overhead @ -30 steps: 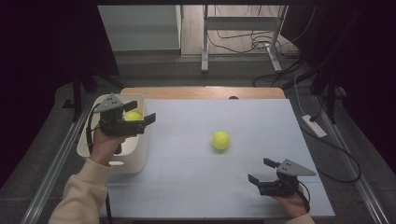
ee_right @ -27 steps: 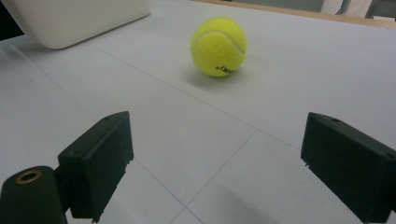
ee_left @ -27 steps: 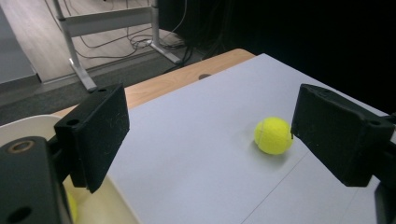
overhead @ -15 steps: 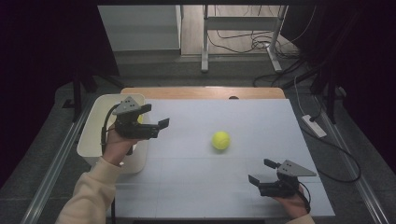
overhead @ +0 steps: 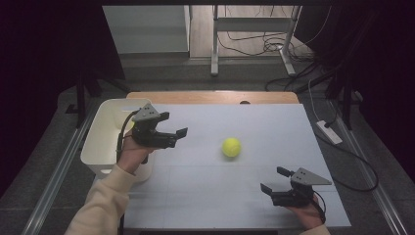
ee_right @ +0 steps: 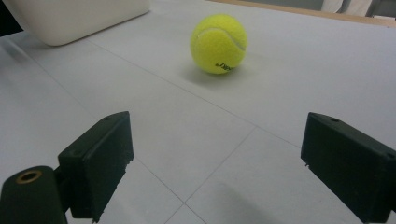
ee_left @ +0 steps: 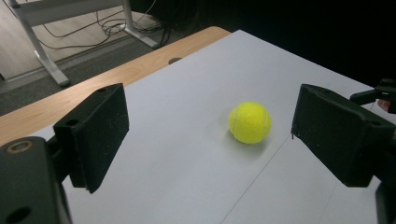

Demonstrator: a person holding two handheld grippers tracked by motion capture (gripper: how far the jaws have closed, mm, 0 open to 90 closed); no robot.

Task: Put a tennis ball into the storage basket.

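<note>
Plainly, the tennis ball (overhead: 231, 147) lay alone at mid-frame in the high view, on the grey table (overhead: 274, 122), well apart from the white bin (overhead: 100, 142) at left. The left gripper (overhead: 171, 132) faced it with jaws spread wide and empty; the right gripper (overhead: 271, 183) rested at lower right, likewise agape. The ball looked light, fuzzy and springy, prone to roll; squeezing across its widest part seemed best.

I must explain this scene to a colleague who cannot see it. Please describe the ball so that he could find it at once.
Start from the grey table, with a white bin at its left edge. The ball lies alone on the bare surface, slightly right of the middle, between the left tongs and the right tongs. It is the one round, bright yellow thing there, a tennis ball.
</note>
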